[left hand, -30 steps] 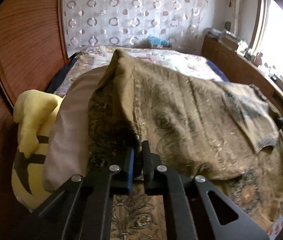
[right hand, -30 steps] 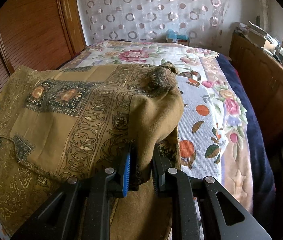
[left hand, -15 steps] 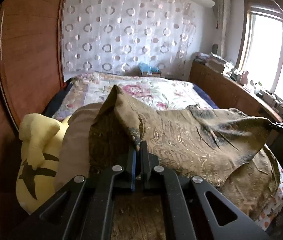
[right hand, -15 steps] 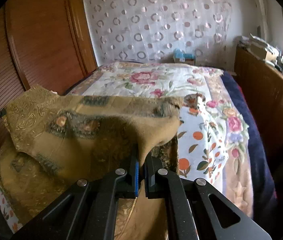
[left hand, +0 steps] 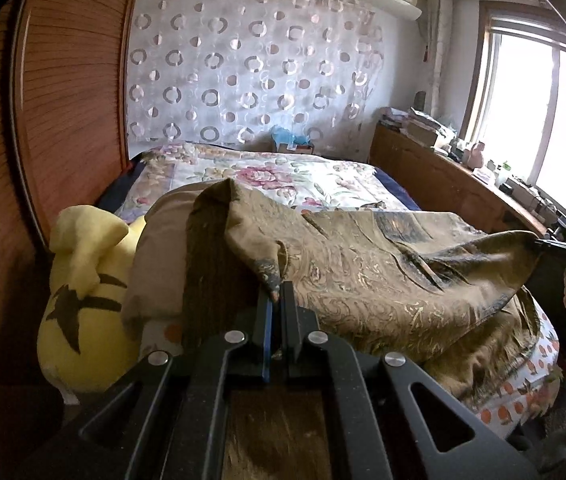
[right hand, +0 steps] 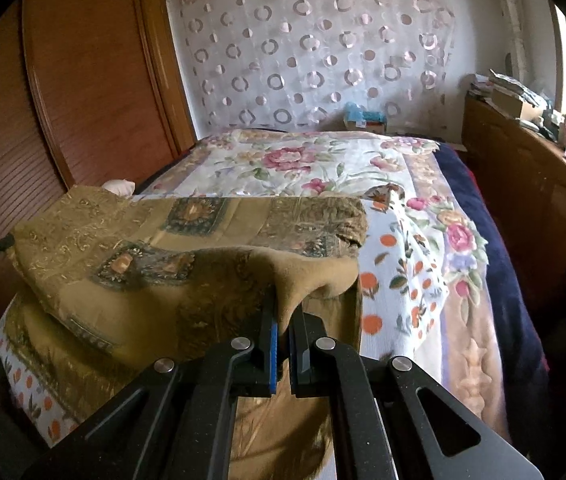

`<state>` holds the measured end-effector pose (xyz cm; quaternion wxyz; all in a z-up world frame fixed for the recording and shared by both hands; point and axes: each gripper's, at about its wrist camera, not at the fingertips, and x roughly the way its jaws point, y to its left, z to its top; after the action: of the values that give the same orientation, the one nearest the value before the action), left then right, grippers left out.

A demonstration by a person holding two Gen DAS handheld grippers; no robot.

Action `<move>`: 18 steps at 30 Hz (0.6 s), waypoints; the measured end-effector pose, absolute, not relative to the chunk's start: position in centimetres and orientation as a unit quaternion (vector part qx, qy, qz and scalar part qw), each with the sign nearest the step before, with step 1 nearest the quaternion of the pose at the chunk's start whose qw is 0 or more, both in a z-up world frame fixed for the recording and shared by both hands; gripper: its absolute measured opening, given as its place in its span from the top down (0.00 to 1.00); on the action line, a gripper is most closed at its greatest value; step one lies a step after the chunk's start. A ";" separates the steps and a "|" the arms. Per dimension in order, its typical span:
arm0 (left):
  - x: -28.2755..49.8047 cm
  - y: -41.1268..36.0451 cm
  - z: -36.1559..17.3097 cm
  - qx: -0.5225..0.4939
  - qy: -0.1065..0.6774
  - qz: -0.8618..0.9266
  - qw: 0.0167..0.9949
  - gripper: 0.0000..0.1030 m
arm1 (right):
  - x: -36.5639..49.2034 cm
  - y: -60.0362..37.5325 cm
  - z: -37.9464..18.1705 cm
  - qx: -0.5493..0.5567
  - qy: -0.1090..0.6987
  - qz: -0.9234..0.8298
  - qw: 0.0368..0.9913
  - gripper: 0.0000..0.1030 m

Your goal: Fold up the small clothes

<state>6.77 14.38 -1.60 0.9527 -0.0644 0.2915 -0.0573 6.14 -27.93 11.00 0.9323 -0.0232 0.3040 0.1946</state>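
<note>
Now, through my left wrist camera, the brown patterned cloth (left hand: 383,280) has risen off the bed (left hand: 283,176) since a second ago and hangs stretched across to my right gripper (left hand: 543,245), while my left gripper (left hand: 277,300) is clamped on its near corner, right at the fingertips beside the yellow plush toy (left hand: 83,300). From my right wrist camera, my right gripper (right hand: 283,316) has finished closing on the opposite corner, so the cloth (right hand: 163,264) is taut and I judge it ready to fold over.

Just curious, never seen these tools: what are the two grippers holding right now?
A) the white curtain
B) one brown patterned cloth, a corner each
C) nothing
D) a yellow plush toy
B: the left gripper and right gripper each pinch a corner of the brown patterned cloth, lifted above the bed.
</note>
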 end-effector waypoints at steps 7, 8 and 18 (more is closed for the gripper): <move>3.3 14.6 0.0 -0.069 0.266 -0.052 0.960 0.96 | 2.4 -28.2 12.7 -0.027 0.294 0.190 0.936 0.97; 2.8 14.8 0.3 -0.070 0.263 -0.049 0.961 0.96 | 1.9 -28.3 12.8 -0.027 0.293 0.191 0.937 0.97; 2.8 14.3 -3.5 -0.052 0.324 -0.034 0.944 0.96 | -0.5 -29.6 10.2 -0.029 0.311 0.187 0.932 0.97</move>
<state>2.78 14.26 -3.50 0.9440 -0.0517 0.3242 -0.0337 -0.53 -29.56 10.23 0.9316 -0.0289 0.3107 0.1867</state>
